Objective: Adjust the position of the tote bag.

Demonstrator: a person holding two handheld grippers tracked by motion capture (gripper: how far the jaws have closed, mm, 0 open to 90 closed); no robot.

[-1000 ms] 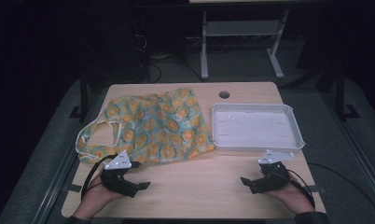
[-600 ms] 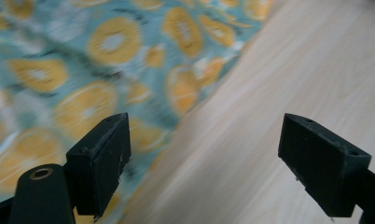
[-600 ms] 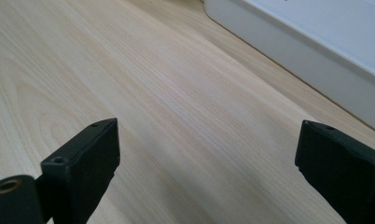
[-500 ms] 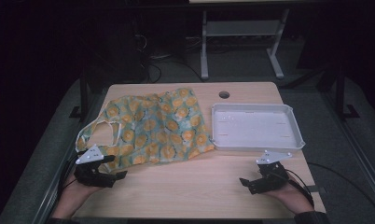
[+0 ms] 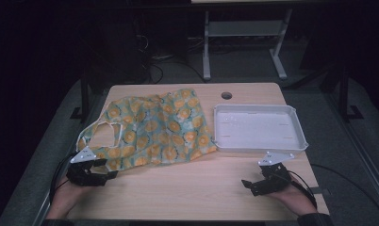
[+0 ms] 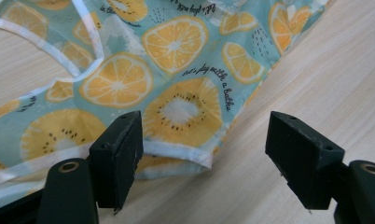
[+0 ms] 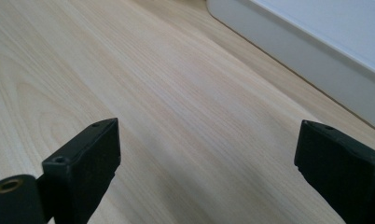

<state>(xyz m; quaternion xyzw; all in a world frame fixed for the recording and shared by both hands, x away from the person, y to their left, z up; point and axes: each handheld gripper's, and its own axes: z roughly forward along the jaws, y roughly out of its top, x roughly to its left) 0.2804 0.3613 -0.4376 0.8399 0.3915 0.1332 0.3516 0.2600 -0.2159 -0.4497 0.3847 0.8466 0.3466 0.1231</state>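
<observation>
**Closing in on the hem of the fruit-print bag**

Reaching in from the table's near left corner, the left gripper (image 5: 105, 175) is lying low by the near edge of the thin teal cloth bag printed with orange slices and kiwi halves (image 5: 154, 129). Its jaws are standing apart and have just been closing a little. In the left gripper view the bag's white-bound hem (image 6: 176, 154) is lying between them on the wood, with one jaw over the cloth and the other over bare table; no pad is pressing on the fabric. The bag is lying flat and crumpled on the left half of the light wooden table (image 5: 201, 188), its white-edged handle loop (image 5: 100, 134) pointing toward the left edge. In the left gripper view the bag is being cut off at the top and left borders, and the small black script printed on it is too fine to read fully.

The right gripper (image 5: 248, 184) is resting near the table's front right corner, jaws wide apart over bare wood with nothing between them. Just beyond it, the shallow white rectangular plastic tray (image 5: 300, 141) is sitting on the right half, close beside the bag's right edge; whether they are touching is hard to tell. In the right gripper view the tray's side wall (image 7: 288, 56) is running off the frame. The room around the table is sitting in deep shadow, with a grey metal stand (image 5: 244, 33) dimly showing behind.
</observation>
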